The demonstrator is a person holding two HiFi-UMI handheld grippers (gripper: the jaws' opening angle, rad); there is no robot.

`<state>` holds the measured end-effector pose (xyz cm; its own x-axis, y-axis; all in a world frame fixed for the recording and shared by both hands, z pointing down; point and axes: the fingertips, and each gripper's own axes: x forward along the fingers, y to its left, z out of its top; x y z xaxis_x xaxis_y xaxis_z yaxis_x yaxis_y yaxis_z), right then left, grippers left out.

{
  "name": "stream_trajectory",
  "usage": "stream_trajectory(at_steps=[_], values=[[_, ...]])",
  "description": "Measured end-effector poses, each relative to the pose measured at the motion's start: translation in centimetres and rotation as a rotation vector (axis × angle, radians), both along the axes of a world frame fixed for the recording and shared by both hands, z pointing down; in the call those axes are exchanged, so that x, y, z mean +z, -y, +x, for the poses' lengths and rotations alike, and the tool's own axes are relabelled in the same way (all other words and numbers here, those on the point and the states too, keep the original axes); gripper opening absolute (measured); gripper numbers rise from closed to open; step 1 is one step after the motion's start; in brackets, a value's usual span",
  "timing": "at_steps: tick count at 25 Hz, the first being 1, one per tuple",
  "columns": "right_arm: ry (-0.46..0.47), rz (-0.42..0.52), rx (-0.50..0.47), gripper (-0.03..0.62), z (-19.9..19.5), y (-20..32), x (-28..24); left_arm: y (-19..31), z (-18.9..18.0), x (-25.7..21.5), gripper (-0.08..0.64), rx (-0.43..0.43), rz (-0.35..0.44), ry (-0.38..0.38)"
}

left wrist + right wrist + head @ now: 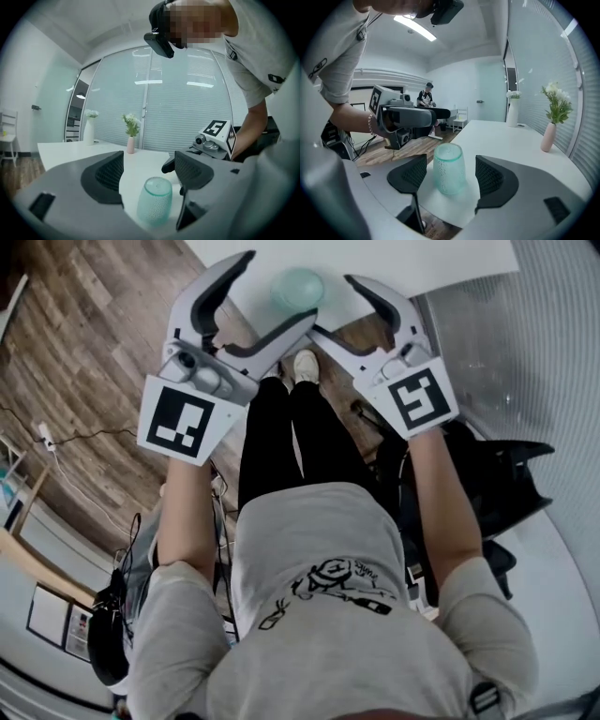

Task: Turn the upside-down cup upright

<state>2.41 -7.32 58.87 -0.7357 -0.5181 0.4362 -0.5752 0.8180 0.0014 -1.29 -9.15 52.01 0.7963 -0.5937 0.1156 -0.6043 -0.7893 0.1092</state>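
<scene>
Head view | 1 cup (297, 287), prob. upright | 2 tools: L tool (277, 289), R tool (333, 306), jaws apart

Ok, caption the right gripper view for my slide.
Right gripper, jaws open, flanks without touching a textured teal cup standing near the white table edge.

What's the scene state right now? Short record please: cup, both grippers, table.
cup: teal, textured, standing on the table near its edge; mouth up or down unclear
left gripper: open; cup in line between the jaws, not touched
right gripper: open; cup in line between the jaws, not touched
table: white
vases: two, with flowers, farther along the table
</scene>
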Motion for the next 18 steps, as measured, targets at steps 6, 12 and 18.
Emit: stream_trajectory(at_steps=[6, 12, 18], values=[[0.073, -0.023, 0.039, 0.336, 0.2, 0.2, -4.8, -1.4, -0.8, -3.6, 0.3, -0.021, -0.062, -0.076], [0.202, -0.007, 0.139, 0.254, 0.9, 1.2, -10.3, -2.2, -1.5, -7.3, 0.22, -0.055, -0.078, -0.117], [0.236, 0.034, 0.185, 0.17, 1.4, 1.6, -14.8, -1.9, -2.9, -11.0, 0.116, -0.098, -0.089, -0.157]])
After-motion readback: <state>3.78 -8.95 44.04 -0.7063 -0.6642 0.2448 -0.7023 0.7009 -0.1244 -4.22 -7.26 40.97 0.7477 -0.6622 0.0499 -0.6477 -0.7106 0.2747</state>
